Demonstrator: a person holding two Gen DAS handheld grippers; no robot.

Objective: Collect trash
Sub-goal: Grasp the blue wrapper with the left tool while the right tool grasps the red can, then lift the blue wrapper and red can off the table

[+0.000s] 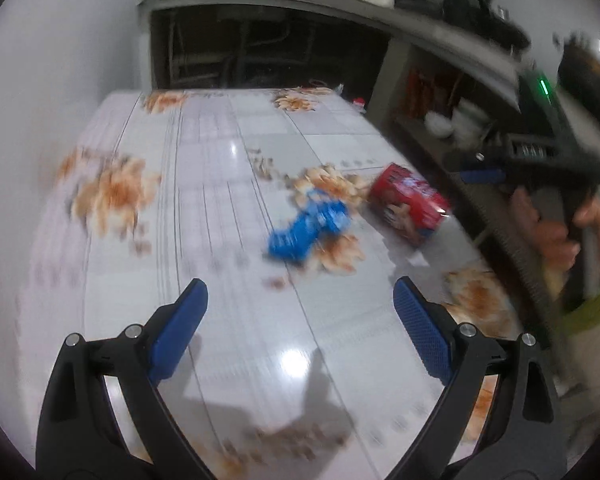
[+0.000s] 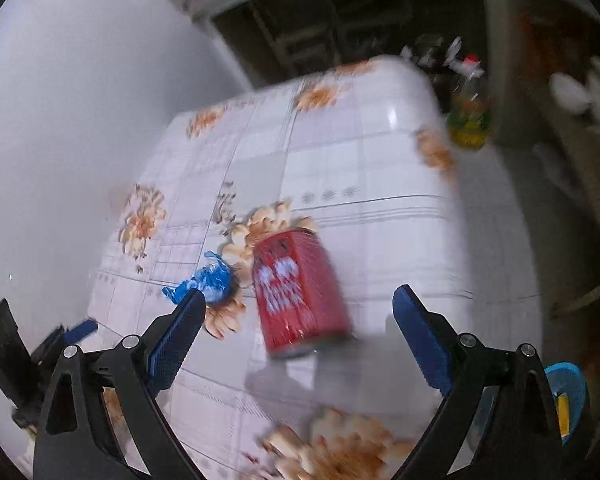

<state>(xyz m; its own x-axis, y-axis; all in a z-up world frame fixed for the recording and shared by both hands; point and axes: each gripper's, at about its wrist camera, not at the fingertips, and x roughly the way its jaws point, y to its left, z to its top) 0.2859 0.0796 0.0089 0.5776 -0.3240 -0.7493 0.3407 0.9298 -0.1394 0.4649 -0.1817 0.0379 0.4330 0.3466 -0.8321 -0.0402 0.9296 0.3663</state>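
Both grippers, left gripper and right gripper, spread empty above floral tablecloth, white wall behind

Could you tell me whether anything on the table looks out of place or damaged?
Yes. A red can lies tipped on its side on the floral tablecloth, not upright, and a crumpled blue wrapper sits loose just beside it. Both look like discarded litter. No spill is visible, though the frames are blurred.
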